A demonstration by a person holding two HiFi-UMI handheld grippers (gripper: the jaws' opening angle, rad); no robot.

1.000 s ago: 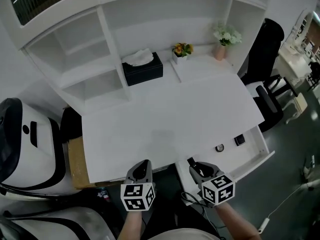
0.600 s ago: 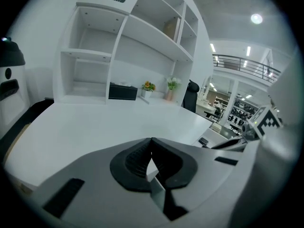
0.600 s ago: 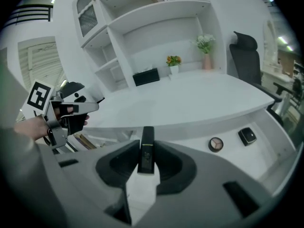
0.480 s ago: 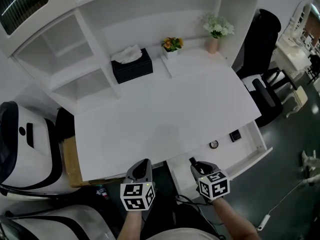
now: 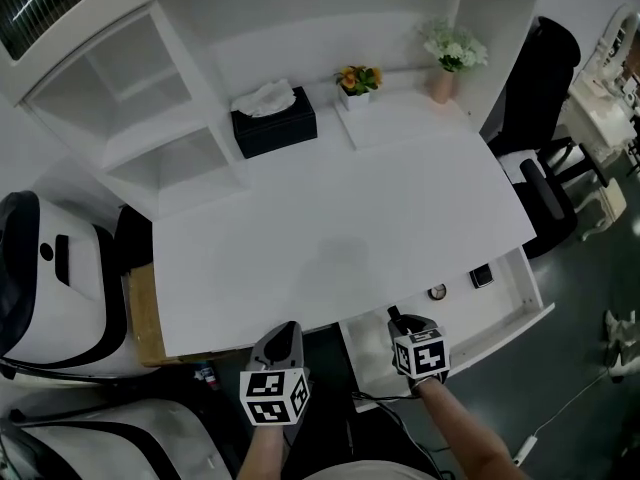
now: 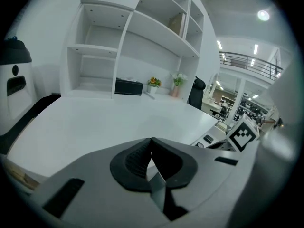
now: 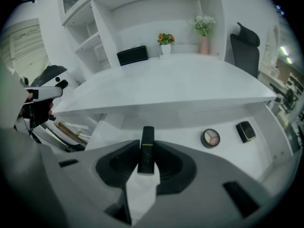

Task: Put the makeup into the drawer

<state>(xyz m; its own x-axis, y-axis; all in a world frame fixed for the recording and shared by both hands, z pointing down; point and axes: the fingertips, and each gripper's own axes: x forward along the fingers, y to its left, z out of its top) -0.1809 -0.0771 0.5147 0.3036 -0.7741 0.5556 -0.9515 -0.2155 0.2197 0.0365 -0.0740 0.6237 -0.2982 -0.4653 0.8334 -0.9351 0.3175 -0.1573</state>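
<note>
One slim black lipstick tube, seemingly light, rigid and slick, sits pinched low down in the right gripper; the left gripper is closed, empty.

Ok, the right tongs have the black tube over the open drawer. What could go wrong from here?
1. The black tube pokes out ahead of the right tongs. The desktop overhangs the back of the drawer, so pushing further in could knock the tube's tip against it.
2. Let go too high, the tube may bounce or roll towards the round compact and black case.
</note>
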